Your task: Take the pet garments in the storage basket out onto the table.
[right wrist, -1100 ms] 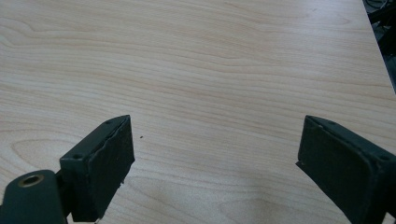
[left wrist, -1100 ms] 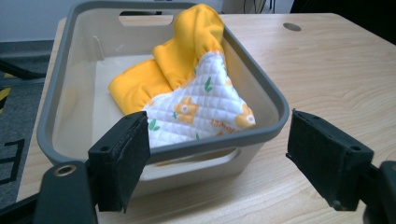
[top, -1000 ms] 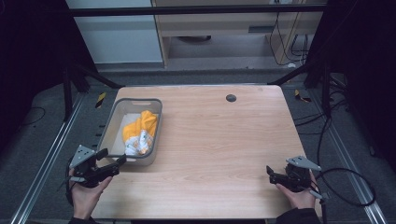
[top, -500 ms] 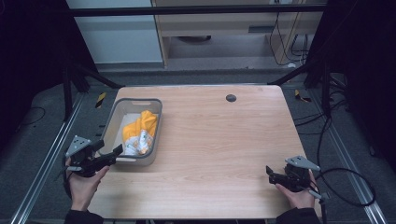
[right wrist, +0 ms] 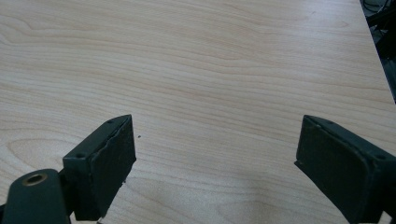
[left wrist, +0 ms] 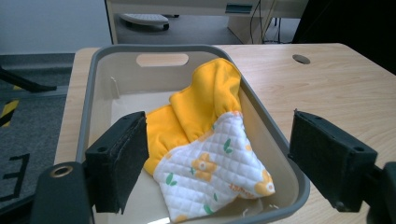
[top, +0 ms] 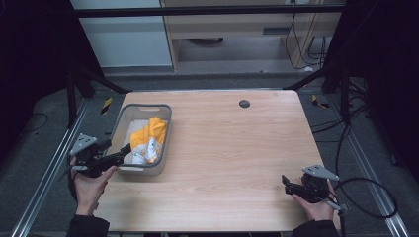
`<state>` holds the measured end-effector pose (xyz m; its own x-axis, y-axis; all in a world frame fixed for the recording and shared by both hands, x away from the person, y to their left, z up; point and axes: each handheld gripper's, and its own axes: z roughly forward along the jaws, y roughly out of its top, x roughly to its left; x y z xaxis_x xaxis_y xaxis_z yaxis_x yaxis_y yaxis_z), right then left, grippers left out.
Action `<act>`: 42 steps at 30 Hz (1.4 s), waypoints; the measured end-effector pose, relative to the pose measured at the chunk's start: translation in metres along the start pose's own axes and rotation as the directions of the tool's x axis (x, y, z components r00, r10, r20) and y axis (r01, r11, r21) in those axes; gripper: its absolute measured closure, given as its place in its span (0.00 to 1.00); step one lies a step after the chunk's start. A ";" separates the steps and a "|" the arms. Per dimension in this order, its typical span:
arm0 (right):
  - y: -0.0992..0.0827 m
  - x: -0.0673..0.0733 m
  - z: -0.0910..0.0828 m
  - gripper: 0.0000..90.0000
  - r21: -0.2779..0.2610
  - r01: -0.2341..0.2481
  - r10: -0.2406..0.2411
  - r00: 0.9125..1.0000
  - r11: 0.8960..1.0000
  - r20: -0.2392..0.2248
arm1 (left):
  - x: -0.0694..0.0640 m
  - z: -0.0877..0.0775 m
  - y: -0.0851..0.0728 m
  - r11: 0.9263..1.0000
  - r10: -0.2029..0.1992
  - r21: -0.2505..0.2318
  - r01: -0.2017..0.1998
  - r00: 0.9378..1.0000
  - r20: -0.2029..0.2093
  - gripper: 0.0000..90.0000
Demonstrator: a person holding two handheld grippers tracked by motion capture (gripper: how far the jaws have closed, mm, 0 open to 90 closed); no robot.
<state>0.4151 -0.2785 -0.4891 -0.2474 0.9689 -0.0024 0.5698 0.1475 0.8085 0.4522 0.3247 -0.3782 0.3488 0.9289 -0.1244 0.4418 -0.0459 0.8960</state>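
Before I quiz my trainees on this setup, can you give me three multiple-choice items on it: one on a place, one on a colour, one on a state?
1. Where does the cloth lie?
A. in the grey bin
B. on the bare table
C. on the floor

2. Which colours does the cloth show?
A. blue and grey
B. yellow, and white with flowers
C. all black

3. How do the jaws of the left gripper stand?
A. shut on the cloth
B. shut on the bin's rim
C. open, holding nothing

Answers: 1 A, the bin's walls ring the cloth. 2 B, a plain yellow part adjoins a quilted white part with flowers. 3 C, the jaws stand wide apart before the bin.
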 end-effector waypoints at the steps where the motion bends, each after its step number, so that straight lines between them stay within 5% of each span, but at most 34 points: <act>1: 0.000 0.000 0.000 0.13 0.001 -0.001 0.001 1.000 1.000 0.002 | -0.001 0.001 0.002 1.000 0.006 0.000 -0.006 1.000 -0.001 0.22; 16: -0.001 0.001 0.002 0.13 0.011 0.009 -0.009 1.000 1.000 -0.006 | -0.010 0.011 0.027 0.999 0.034 0.015 -0.035 0.999 0.022 0.21; 42: 0.003 0.002 0.001 0.14 -0.001 0.005 -0.005 1.000 1.000 -0.016 | -0.021 0.059 0.037 0.987 0.065 0.148 -0.068 0.998 0.026 0.27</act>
<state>0.4173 -0.2759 -0.4878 -0.2629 0.9648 0.0027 0.5676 0.1524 0.8091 0.5100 0.2822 -0.3677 0.3982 0.9141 -0.0769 0.5346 -0.1631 0.8292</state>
